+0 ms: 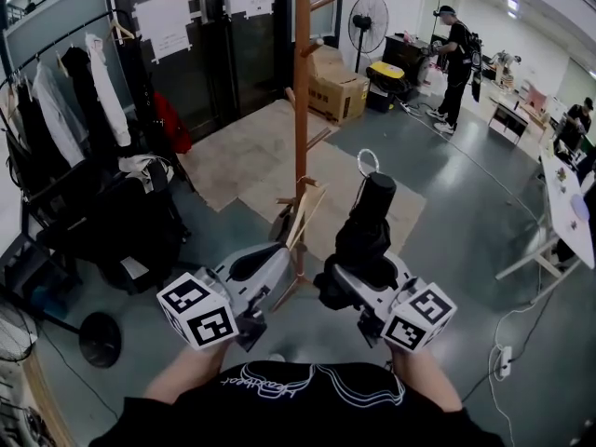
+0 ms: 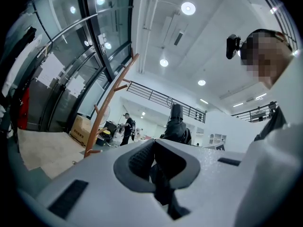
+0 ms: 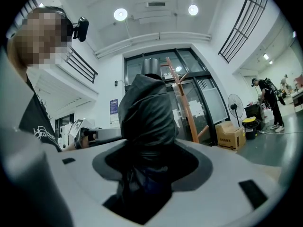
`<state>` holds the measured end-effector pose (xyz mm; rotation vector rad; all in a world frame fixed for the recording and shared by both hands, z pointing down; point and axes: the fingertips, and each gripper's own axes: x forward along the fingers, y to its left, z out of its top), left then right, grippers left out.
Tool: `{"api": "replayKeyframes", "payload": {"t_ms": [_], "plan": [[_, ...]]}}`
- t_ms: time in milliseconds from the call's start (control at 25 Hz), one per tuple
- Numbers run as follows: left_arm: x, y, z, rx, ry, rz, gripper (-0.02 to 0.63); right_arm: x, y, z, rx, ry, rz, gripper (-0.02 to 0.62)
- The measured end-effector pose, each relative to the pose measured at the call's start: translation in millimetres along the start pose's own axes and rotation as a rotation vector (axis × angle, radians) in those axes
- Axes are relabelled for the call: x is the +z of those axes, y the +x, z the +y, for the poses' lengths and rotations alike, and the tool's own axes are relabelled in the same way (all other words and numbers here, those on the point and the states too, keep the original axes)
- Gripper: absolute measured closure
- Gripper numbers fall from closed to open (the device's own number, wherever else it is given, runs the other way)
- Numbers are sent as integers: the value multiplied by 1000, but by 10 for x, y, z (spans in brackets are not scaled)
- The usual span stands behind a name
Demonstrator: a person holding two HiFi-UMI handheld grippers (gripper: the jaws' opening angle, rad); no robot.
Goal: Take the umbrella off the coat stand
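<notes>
A black folded umbrella [image 1: 366, 231] stands upright in my right gripper [image 1: 349, 273], whose jaws are shut on its lower part. A thin loop [image 1: 369, 161] sticks up from its top. In the head view it is off the wooden coat stand [image 1: 301, 110], just right of the pole. The right gripper view shows the umbrella [image 3: 147, 117] filling the jaws of the right gripper [image 3: 147, 160], with the coat stand [image 3: 187, 108] behind it. My left gripper [image 1: 256, 266] is low beside the stand's base, its tips together. In the left gripper view the left gripper [image 2: 152, 145] is shut, with the umbrella [image 2: 176, 124] beyond it.
A clothes rack [image 1: 65, 101] with hung garments lines the left side. A cardboard box [image 1: 337, 89], a fan [image 1: 368, 21] and a standing person [image 1: 456, 63] are at the back. Tables [image 1: 568, 203] stand at the right, and a cable with a power strip [image 1: 503, 361] lies on the floor.
</notes>
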<state>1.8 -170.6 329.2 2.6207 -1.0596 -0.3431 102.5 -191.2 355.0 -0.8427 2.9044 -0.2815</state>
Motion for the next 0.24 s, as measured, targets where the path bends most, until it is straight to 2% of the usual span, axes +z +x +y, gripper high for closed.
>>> {"api": "replayKeyframes", "payload": {"t_ms": [240], "plan": [[-69, -82, -88, 9, 4, 2, 600, -16, -83, 74, 4, -5, 6, 341]]}}
